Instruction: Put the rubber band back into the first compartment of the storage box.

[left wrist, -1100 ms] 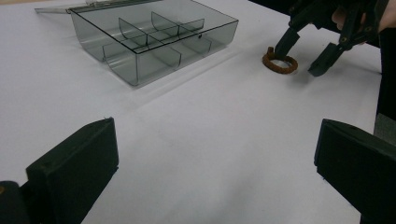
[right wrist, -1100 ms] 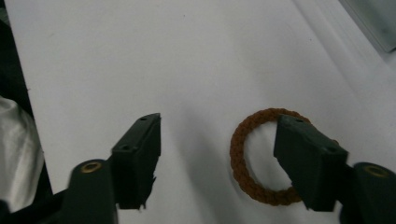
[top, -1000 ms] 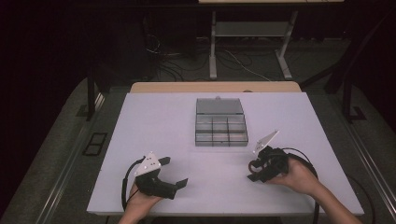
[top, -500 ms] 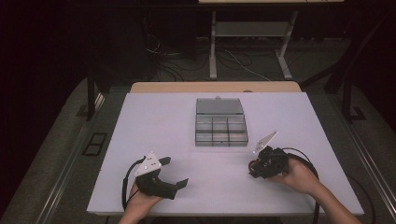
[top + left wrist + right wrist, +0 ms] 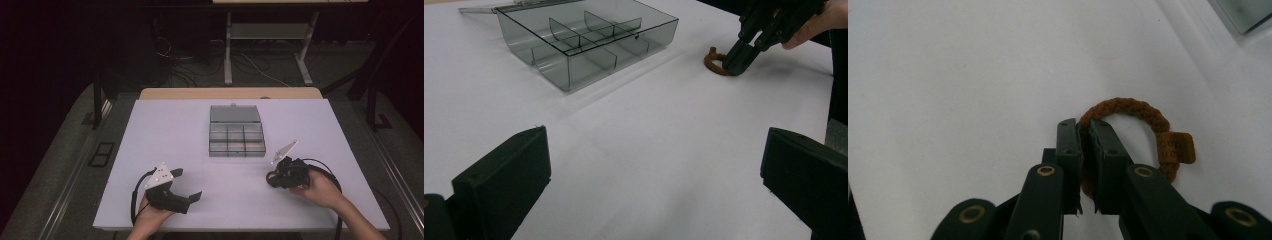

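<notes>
Little has changed since the earlier frames: both tongs are seen in nearly the same places, with the right one shifted only slightly on the near right of the counter [image 5: 170, 130].

A white counter is seen, with a clear box [image 5: 236, 131] divided into compartments set at its middle, toward the far side. Its compartments appear empty.

The left tongs [image 5: 187, 185] are held low at the near left, well apart from the box. Their jaws are spread wide and nothing is held between them.

The right tongs [image 5: 1087, 150] are set down at the near right, just nearer than the box's right corner. Their jaws are drawn almost together, and one side of a brown loop [image 5: 1133, 111] is pinched between them.

The loop lies flat on the counter, its far arc free of the jaws. It is knitted or braided cord with a small tab [image 5: 1175, 147] sewn on one side. It is judged to be light, soft and limp, not fragile and not slippery. A grip across the cord, away from the tab, is judged best.
</notes>
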Demonstrator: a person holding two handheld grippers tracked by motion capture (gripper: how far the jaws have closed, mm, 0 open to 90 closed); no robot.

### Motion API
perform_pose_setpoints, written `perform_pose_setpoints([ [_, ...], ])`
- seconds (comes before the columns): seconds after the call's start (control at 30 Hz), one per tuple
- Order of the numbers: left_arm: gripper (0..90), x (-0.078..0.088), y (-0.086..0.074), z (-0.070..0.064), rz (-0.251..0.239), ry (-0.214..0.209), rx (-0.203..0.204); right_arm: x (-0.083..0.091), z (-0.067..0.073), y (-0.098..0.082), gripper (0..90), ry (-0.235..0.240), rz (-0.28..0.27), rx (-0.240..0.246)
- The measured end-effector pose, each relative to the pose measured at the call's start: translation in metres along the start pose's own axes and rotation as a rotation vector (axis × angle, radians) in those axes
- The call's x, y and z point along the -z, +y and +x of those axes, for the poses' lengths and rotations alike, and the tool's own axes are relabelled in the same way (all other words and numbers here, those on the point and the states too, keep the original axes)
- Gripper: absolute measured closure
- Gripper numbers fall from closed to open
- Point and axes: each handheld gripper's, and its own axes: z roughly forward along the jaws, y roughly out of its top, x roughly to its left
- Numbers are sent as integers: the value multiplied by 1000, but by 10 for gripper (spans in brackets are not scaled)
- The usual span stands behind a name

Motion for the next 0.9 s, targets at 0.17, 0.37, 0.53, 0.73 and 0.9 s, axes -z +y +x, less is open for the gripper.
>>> perform_pose_setpoints([
  [0.17, 0, 0, 0, 0, 0, 0, -1, 2, -2, -1, 848, -2, -5, -11],
  [0.37, 0, 0, 0, 0, 0, 1, -2, 8, -2, -3, 849, 23, -41, -42],
  [0.53, 0, 0, 0, 0, 1, 1, 0, 16, -4, -5, 849, 35, -93, -61],
  [0.73, 0, -1, 0, 0, 3, 0, 0, 26, -8, -6, 848, 55, -167, -84],
  [0.9, 0, 0, 0, 1, 1, 3, 0, 35, -10, -5, 849, 70, -210, -102],
])
